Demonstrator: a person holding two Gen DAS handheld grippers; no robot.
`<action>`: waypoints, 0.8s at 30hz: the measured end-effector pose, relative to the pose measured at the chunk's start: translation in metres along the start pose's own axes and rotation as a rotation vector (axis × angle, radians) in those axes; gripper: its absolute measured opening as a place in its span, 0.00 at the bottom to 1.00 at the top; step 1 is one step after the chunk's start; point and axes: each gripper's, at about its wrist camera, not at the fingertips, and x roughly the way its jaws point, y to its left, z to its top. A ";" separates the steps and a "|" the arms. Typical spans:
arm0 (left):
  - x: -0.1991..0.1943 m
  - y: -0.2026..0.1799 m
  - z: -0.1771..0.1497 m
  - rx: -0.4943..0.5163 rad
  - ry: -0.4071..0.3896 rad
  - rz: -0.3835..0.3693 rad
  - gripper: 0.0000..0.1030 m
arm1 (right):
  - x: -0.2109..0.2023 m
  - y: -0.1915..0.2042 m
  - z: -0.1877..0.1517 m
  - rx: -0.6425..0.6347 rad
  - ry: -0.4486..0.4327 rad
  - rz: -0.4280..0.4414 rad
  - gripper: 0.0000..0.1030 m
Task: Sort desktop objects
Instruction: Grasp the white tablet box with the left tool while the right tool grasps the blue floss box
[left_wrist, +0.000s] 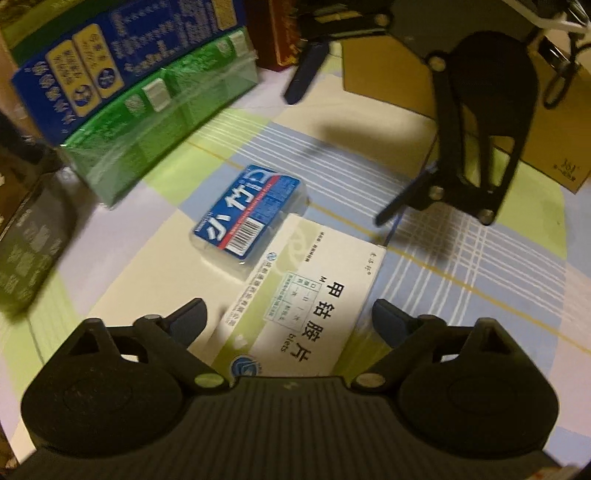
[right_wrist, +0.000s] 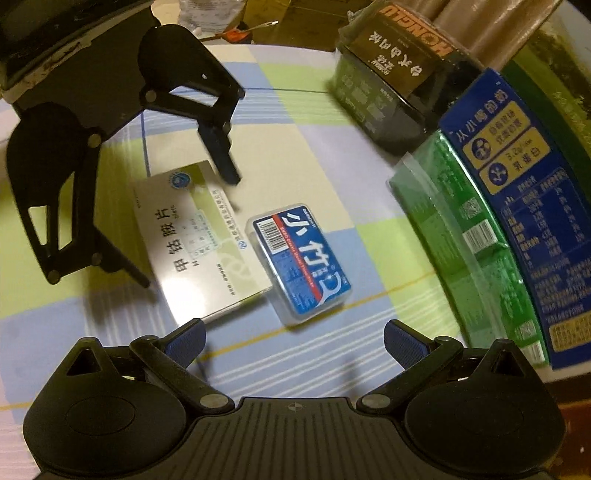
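White medicine box (left_wrist: 306, 295) sits btwn wide-open left gripper (left_wrist: 290, 319); right gripper (right_wrist: 295, 341) open too. Floss case (left_wrist: 247, 210) probably touching it — closing could shove it.

Left gripper (left_wrist: 290, 319) and right gripper (right_wrist: 294, 341) are both hovering low, facing each other, jaws spread wide, gripping nothing.

White medicine box (left_wrist: 295, 295) reads "甲钴胺片"; brown package (right_wrist: 410, 44) reads "HONGLU".
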 end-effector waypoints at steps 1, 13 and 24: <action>0.002 0.000 0.000 0.004 0.006 -0.008 0.84 | 0.002 -0.002 0.000 -0.003 0.000 -0.002 0.98; -0.026 0.012 -0.042 -0.083 0.008 -0.017 0.70 | 0.029 -0.013 0.019 0.016 -0.021 0.016 0.98; -0.043 0.010 -0.078 -0.209 -0.023 0.002 0.69 | 0.052 -0.018 0.035 0.137 -0.015 0.091 0.93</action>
